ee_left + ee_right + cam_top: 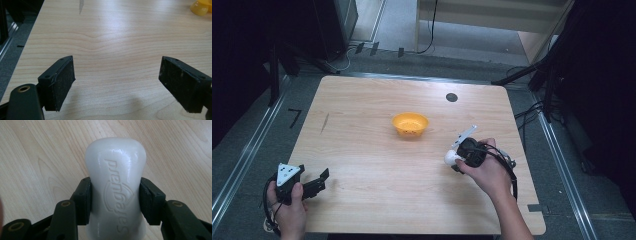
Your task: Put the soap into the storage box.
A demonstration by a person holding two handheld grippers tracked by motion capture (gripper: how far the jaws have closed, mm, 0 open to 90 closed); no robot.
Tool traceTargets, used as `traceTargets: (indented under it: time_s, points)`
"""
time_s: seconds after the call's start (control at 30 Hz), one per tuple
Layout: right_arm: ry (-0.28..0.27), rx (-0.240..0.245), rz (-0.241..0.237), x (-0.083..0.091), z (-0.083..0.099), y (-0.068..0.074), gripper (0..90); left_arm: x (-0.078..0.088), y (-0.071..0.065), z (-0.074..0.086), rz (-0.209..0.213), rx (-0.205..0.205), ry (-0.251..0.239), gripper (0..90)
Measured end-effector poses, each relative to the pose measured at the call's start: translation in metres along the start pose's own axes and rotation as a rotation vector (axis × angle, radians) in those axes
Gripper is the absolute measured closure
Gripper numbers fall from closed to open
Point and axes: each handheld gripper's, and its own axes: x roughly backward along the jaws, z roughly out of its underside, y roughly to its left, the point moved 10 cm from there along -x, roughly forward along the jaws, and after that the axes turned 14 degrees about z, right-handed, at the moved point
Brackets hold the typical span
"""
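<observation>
White soap bar (115, 187): glossy, waisted at the middle, rounded at the ends, embossed lettering and an arched emblem on the upper face. Its long axis is seen running straight out along the right gripper (115, 197), rounded far end pointing away over the table (37, 157). The bar is clamped at its waist, one pad on each side. In the high view it is seen right of the orange bowl (410, 123). Left gripper (116, 82): jaws spread wide, nothing held.
</observation>
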Motion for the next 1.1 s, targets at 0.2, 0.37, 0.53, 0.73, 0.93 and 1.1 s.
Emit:
traceTargets:
  time_s: [0.2, 0.37, 0.53, 0.73, 0.93, 1.1]
  points:
    - [-0.005, 0.012, -0.004, 0.001, -0.006, -0.005, 51.0, 0.0, 0.0, 0.0, 0.002, 0.0, 0.0, 13.9]
    - [-0.013, 0.025, -0.009, 0.001, -0.013, -0.009, 51.0, 0.0, 0.0, 0.0, -0.001, 0.004, -0.002, 13.9]
    - [-0.018, 0.041, -0.01, 0.0, -0.019, -0.012, 51.0, 0.0, 0.0, 0.0, -0.001, 0.004, -0.002, 13.9]
    - [-0.036, 0.042, -0.035, -0.001, -0.028, -0.012, 51.0, -0.001, 0.0, 0.0, 0.001, 0.003, -0.004, 13.9]
    - [-0.023, 0.069, -0.033, -0.003, -0.034, -0.013, 51.0, 0.0, 0.0, 0.0, 0.0, 0.003, -0.004, 13.9]
    - [-0.015, 0.079, -0.028, -0.007, -0.041, -0.018, 50.9, 0.0, 0.0, 0.0, 0.003, 0.004, -0.003, 13.9]
